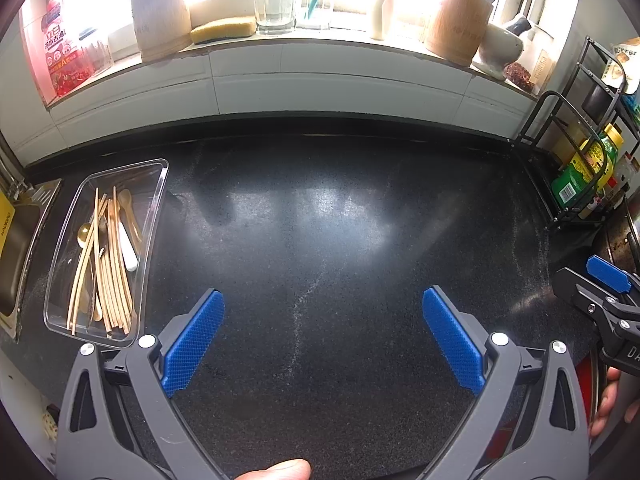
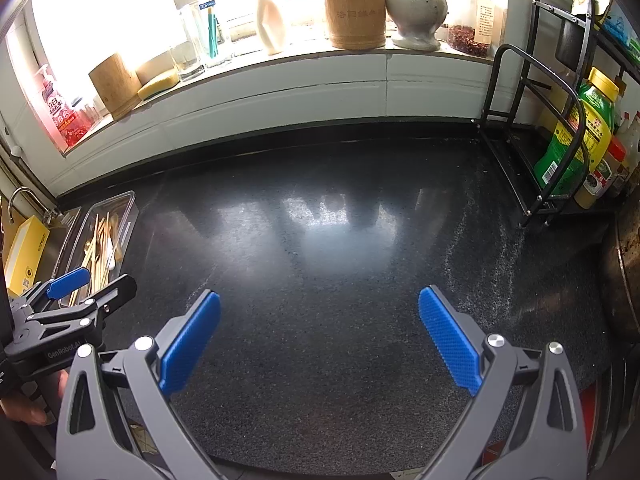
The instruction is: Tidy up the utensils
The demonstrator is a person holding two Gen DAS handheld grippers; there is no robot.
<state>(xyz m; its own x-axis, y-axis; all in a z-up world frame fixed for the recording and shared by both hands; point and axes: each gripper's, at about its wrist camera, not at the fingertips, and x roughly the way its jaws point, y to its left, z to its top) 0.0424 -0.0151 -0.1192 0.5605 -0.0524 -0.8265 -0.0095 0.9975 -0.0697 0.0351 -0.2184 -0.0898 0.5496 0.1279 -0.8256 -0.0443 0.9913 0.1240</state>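
A clear plastic tray (image 1: 158, 184) lies at the left of the black counter, holding several wooden chopsticks (image 1: 110, 276), a gold spoon (image 1: 84, 234) and a white-handled utensil (image 1: 128, 250). The same tray (image 2: 128, 200) shows small at the left in the right wrist view. My left gripper (image 1: 324, 338) hovers open over bare counter, just right of the tray, with nothing between its blue pads. My right gripper (image 2: 320, 342) is open and empty too, further right over the counter. Two bamboo holders (image 1: 160, 16) (image 1: 458, 24) stand on the windowsill.
The windowsill carries a sponge (image 1: 222, 29), glasses, a white bottle (image 2: 270, 16) and a mortar with pestle (image 2: 416, 16). A black wire rack (image 2: 536, 128) with sauce bottles stands at the right. A sink (image 1: 16, 248) lies left of the tray. A dark pan edge (image 2: 624, 272) is at far right.
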